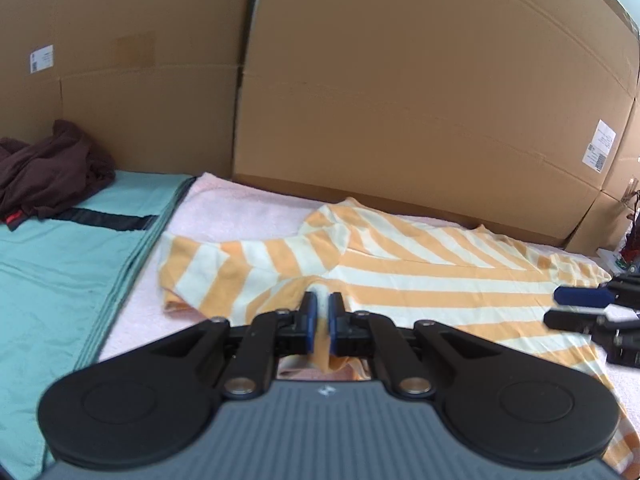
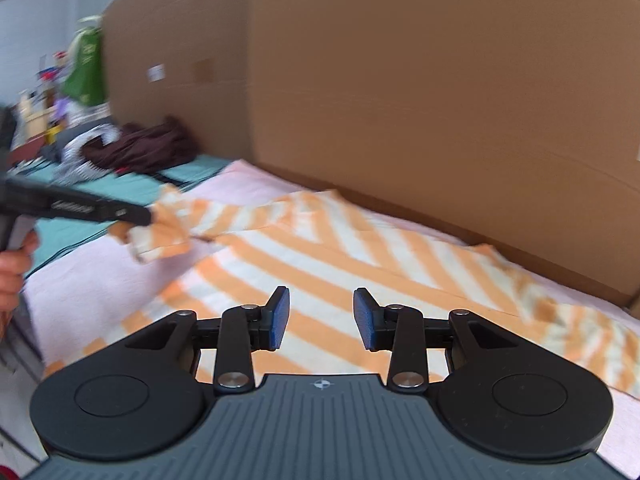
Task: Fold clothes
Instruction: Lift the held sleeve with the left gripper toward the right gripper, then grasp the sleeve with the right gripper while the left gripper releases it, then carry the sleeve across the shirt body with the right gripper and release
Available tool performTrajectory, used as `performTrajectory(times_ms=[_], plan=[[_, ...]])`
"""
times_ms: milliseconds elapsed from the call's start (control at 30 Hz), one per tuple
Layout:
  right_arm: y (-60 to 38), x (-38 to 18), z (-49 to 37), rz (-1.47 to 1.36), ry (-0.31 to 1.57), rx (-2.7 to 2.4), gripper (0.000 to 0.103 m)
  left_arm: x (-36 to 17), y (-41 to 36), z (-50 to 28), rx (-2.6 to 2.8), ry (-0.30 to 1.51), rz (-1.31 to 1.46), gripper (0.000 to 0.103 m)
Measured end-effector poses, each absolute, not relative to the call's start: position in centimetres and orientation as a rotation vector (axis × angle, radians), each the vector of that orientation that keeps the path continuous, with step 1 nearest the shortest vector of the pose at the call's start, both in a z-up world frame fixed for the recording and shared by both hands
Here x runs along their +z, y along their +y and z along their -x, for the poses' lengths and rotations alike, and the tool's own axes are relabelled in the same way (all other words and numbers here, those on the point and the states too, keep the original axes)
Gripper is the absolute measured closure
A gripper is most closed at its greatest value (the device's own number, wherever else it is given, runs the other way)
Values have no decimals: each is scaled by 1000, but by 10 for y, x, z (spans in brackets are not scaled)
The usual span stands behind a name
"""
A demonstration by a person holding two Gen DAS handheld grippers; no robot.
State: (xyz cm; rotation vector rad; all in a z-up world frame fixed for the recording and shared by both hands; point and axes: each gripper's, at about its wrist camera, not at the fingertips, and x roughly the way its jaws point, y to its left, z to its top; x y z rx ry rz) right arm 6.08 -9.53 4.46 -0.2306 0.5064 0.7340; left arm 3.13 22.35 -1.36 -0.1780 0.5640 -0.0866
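Orange-and-cream striped shirt (image 1: 420,280) lies spread on pink towel (image 1: 240,208), before cardboard wall (image 1: 400,100). Left gripper (image 1: 322,312) jaws clamped on shirt fabric; right gripper (image 2: 321,318) jaws apart, empty, above shirt.

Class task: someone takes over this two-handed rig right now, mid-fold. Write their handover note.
Left tongs: shut on a bunch of the orange-and-cream striped shirt, near its sleeve.
Right tongs: open, holding nothing, above the shirt's body.
The shirt lies spread on the pink towel, partly rumpled; one sleeve is turned over. A dark maroon garment sits heaped on the teal cloth.
Done: sleeve gripped. Left: finish folding the shirt, then probably the maroon garment.
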Motion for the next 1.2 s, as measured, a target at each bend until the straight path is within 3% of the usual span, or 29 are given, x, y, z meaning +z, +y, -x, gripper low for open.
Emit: performTrajectory(times_ms=[367,467,567,667,800,900,1067,1200], plan=[[26,34,17,686,187,1014,64,-13,253,-31,-108,589,235,101],[47,23,24,774,116,992,54,-7,253,-30,-120,571,213,101],[62,17,16,805,79,936,52,-9,252,-34,-131,585,202,101],[73,12,3,800,85,925,63,-13,253,-35,-143,590,207,101],[77,8,-14,784,165,922,100,-10,262,-26,-108,548,197,98],[71,11,-25,753,218,926,101,-13,271,-14,-84,533,124,69],[43,35,-60,511,368,941,101,-28,271,4,-85,530,-57,66],[29,66,-90,255,472,970,101,-38,251,-9,-89,540,-177,51]])
